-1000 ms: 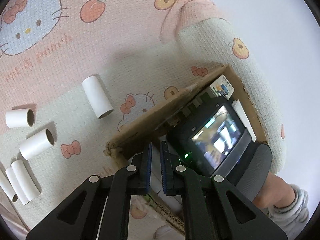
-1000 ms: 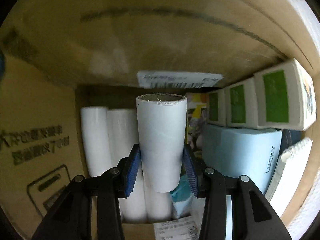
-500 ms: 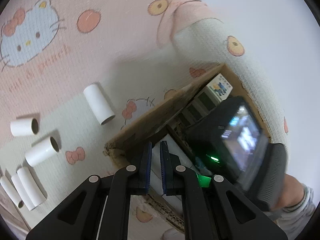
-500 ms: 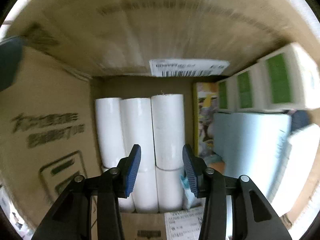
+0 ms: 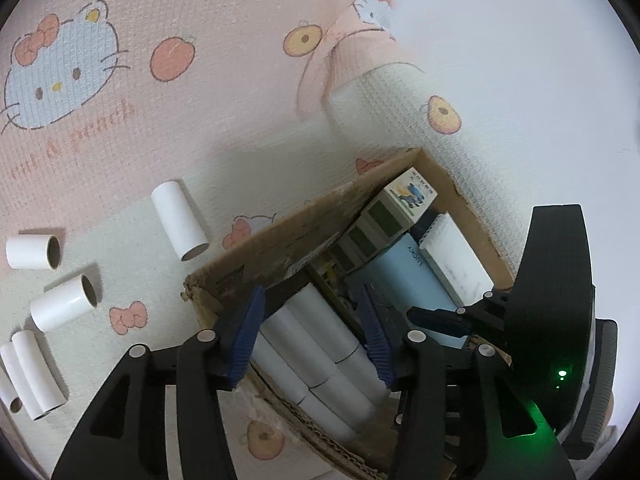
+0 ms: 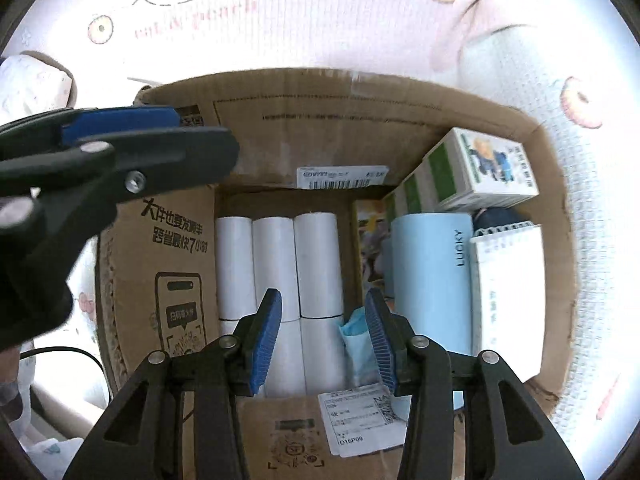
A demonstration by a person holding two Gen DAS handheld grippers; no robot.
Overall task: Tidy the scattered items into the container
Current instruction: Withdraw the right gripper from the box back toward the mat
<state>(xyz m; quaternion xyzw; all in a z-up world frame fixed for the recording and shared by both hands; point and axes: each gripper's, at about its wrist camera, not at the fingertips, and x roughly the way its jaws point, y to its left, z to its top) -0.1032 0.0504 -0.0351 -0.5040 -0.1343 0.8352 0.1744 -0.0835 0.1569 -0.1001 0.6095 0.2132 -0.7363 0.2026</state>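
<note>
Several white cardboard tubes are packed in the brown cardboard box; five more white tubes lie on the cartoon-print mat. Left tongs opening, empty; right tongs half open, empty.

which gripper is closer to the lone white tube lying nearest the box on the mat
Left. The left gripper, empty with jaws opening, sits over the box's near wall, beside that tube. The right gripper hangs empty over the box's middle, farther away.
</note>
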